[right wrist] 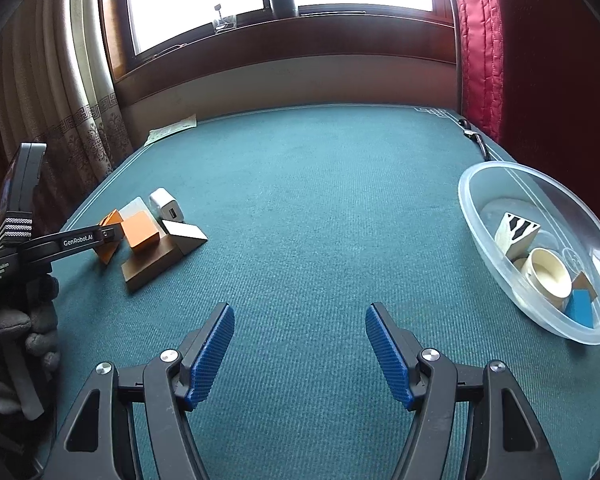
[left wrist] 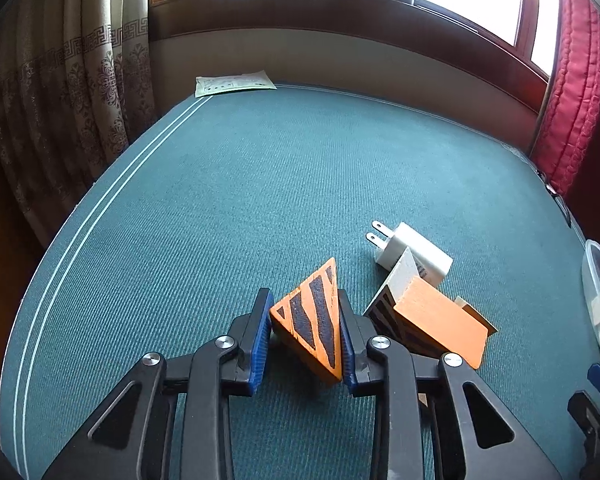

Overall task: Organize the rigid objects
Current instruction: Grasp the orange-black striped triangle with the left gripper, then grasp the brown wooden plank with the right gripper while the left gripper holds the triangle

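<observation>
Left tool [left wrist: 306, 320] clenched on my orange wedge [left wrist: 312, 320]; right tool [right wrist: 300, 350] released; bare desk [right wrist: 320, 200] toward 12 o'clock; bowl [right wrist: 480, 232] at 2.

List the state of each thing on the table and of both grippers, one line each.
left gripper: shut on the orange striped wedge
orange striped wedge: clamped between the blue pads
right gripper: open, nothing between its jaws
white charger: lying on its side, prongs out
orange block: resting on other blocks
clear bowl: upright, several pieces inside
</observation>
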Demonstrator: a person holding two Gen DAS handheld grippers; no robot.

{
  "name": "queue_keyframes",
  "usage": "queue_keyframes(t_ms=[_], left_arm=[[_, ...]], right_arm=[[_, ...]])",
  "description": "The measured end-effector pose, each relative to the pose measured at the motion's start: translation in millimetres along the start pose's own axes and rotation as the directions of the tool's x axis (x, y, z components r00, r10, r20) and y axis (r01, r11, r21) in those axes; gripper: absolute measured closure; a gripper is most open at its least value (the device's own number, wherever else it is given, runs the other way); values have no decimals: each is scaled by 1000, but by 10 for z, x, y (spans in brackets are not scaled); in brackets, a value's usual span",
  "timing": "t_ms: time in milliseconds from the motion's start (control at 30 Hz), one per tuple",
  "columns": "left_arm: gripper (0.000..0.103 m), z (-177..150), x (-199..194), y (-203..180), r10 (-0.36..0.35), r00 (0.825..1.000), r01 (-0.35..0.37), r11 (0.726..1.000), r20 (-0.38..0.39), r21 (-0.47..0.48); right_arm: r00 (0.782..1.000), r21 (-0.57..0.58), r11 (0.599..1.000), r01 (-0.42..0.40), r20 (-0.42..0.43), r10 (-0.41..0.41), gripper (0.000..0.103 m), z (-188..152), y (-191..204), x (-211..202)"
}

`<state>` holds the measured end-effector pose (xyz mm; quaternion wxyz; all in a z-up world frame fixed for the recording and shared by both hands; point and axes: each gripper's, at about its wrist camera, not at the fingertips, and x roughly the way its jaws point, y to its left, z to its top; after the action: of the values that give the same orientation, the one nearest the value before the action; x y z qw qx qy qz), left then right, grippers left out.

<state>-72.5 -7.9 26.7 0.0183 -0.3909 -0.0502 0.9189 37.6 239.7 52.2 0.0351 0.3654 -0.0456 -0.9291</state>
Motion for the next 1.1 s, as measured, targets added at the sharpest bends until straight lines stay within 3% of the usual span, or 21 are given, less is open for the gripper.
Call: queue_keyframes(t_ms=[533,733,1100], left_arm=[[72,-30,-109,153,9,999,-7,998,38,-60],[72,-28,-104,218,3,999,0,996,32,-85],[72,-32,-71,250,3,1000,-2,994,15,-106]], right_arm=[[991,-79,991,-109,-82,103,29,202,578,285],[982,-168,972,-162,-125,143,20,229,899,491],[965,-286,928,-239,-172,196,19,312,1190,777]])
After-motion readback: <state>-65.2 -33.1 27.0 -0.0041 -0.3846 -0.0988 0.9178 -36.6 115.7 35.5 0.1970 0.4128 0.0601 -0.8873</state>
